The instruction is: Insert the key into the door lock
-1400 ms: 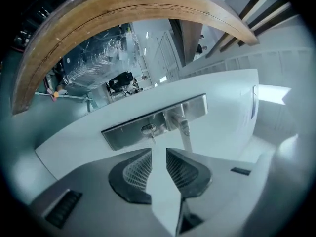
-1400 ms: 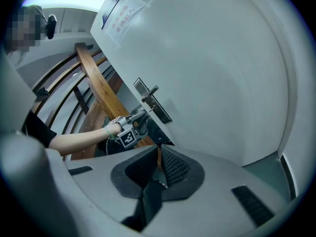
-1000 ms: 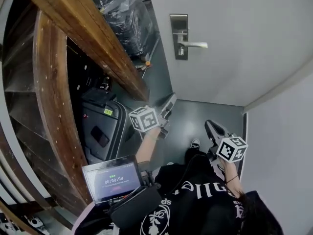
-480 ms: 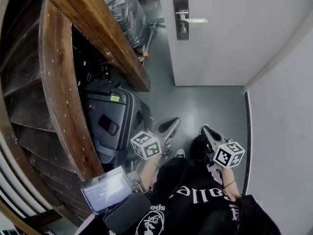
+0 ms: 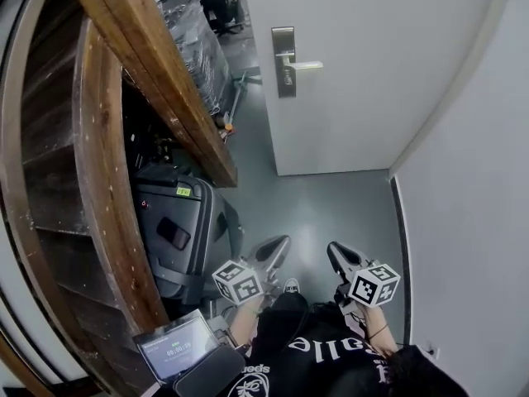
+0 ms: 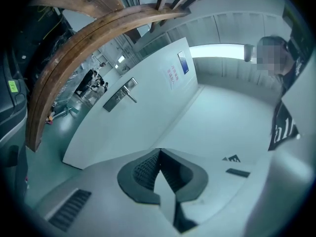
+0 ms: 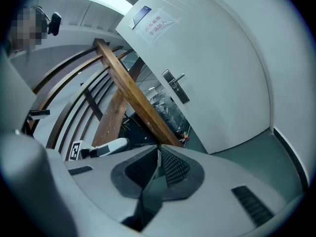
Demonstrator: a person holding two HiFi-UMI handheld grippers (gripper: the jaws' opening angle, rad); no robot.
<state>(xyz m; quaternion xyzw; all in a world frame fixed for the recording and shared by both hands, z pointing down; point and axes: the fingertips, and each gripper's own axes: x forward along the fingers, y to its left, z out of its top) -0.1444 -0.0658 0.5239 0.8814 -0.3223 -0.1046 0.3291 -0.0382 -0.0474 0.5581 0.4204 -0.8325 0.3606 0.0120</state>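
The white door (image 5: pixel 372 64) stands ahead with a metal lock plate (image 5: pixel 284 61) and a lever handle (image 5: pixel 304 65). No key shows in any view. In the head view my left gripper (image 5: pixel 279 245) and right gripper (image 5: pixel 335 251) are low by the person's body, far short of the door. The jaws of the left gripper (image 6: pixel 159 155) are shut together with nothing between them, and its view shows the lock plate (image 6: pixel 117 96) far off. The right gripper (image 7: pixel 158 150) is shut as well and holds nothing, with the lock plate (image 7: pixel 176 87) distant in its view.
A slanted wooden stair beam (image 5: pixel 157 81) runs along the left, with a black suitcase (image 5: pixel 178 222) and plastic-wrapped goods (image 5: pixel 198 48) under it. A small screen with a timer (image 5: pixel 172 350) hangs at the person's chest. A white wall (image 5: pixel 471 180) closes the right side. A paper notice (image 7: pixel 157 24) hangs on the door.
Both grippers have sunk lower in the head view and closer to the body. The lock plate now sits further from them. Both jaws stay shut.
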